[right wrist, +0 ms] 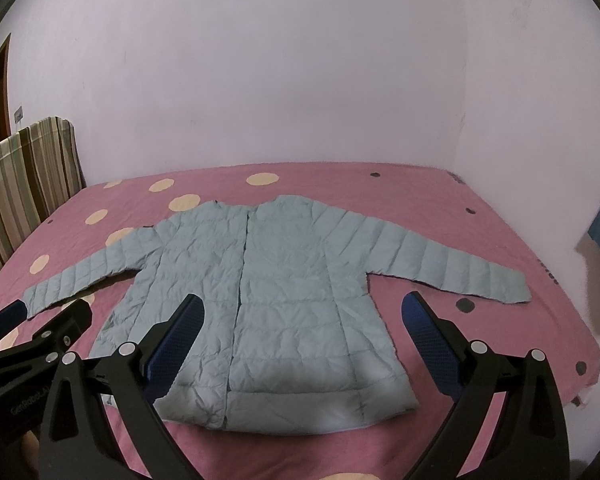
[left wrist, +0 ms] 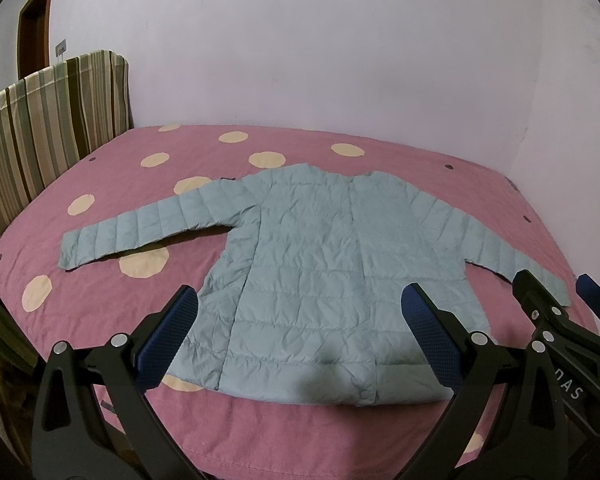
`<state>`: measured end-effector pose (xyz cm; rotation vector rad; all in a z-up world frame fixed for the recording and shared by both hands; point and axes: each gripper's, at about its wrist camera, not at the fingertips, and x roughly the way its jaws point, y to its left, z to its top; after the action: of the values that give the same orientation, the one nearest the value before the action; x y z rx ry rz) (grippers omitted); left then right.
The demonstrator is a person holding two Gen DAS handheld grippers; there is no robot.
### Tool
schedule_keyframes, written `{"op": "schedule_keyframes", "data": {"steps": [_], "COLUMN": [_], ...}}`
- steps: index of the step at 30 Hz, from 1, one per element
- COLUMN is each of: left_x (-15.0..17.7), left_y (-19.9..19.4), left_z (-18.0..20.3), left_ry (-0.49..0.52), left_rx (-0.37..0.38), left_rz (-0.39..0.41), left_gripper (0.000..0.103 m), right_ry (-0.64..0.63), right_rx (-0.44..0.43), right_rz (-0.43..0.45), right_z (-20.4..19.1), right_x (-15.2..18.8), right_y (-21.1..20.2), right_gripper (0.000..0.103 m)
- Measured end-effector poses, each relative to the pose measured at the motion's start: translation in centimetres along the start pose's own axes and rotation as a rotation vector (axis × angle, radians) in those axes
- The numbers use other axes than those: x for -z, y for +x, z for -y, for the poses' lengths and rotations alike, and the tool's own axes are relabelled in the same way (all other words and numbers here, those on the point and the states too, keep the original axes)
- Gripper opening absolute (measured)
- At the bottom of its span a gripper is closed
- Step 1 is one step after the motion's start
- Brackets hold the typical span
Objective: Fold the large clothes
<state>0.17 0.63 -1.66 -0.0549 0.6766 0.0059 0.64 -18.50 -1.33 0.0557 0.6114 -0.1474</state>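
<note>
**Jacket flat, no fold made**

Spread across the middle of the bed (left wrist: pixel 100 364): a pale blue quilted jacket (left wrist: pixel 316 256), front up, closure running from collar at the far side to hem at the near edge. Body lying flat, lightly wrinkled, not doubled over anywhere. Left sleeve (left wrist: pixel 140 228) stretched out to the left over the cream dots; right sleeve (right wrist: pixel 452 260) stretched out to the right, cuff near the bed's right edge. Judged from this: spreading done, folding not begun. Left to do, most likely: both sleeves brought in over the body, then the body folded hem to collar or side to side.

Hovering over the near hem, touching nothing: left gripper (left wrist: pixel 300 332), fingers spread wide and released, blue pads bracketing the lower left half of the body. Beside it, right gripper (right wrist: pixel 302 336), fingers likewise spread wide and released, above the lower right part of the hem. Nothing grasped by either.

Writing: white lettering on the side of the left gripper as caught in the right view, reading roughly "SenRobot", tail end unclear. On the right gripper in the left view, a few white letters, seen sideways, too partial to read. No label or brand visible on the jacket.
</note>
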Motion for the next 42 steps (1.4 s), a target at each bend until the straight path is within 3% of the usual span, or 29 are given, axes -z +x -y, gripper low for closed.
{"op": "schedule_keyframes", "data": {"steps": [10,16,22,31,32,34,35,38,42], "left_x": [-0.4,-1.0,-1.2,0.9,1.2,1.9,2.1,2.5,2.7], "left_y": [2.7,6.5,11.8,18.5,19.1,20.2,20.7,21.8,22.6], "left_z": [-0.3,-2.4,-7.3,-16.9,-17.7,-19.6,-20.4,-22.0,-23.2], "left_ry": [-0.021,-0.077,-0.174,-0.355,-0.366,-0.401,-0.415,-0.448,-0.467], "left_rx": [-0.007,-0.062,-0.208,-0.405,-0.423,-0.444,-0.459,-0.483,-0.524], "left_rz": [-0.037,-0.088,-0.145,-0.233,-0.241,-0.25,-0.258,-0.266,-0.274], "left_gripper": [0.101,0.101,0.101,0.101,0.101,0.101,0.101,0.101,0.101], "right_ry": [0.02,0.131,0.324,0.591,0.613,0.667,0.717,0.839,0.95], "right_rx": [-0.035,-0.09,-0.1,-0.012,-0.004,0.001,0.014,0.009,0.074], "right_rz": [-0.039,-0.079,-0.125,-0.106,-0.102,-0.092,-0.104,-0.1,-0.069], "right_z": [0.5,3.6,10.5,21.7,22.6,24.4,26.1,29.3,33.3], "right_x": [0.5,0.8,1.4,3.0,3.2,3.5,3.9,5.3,6.6], "right_y": [3.0,6.4,11.5,16.2,16.4,17.2,17.9,19.1,19.9], "right_gripper": [0.098,0.098,0.098,0.097,0.095,0.07,0.066,0.065,0.065]}}
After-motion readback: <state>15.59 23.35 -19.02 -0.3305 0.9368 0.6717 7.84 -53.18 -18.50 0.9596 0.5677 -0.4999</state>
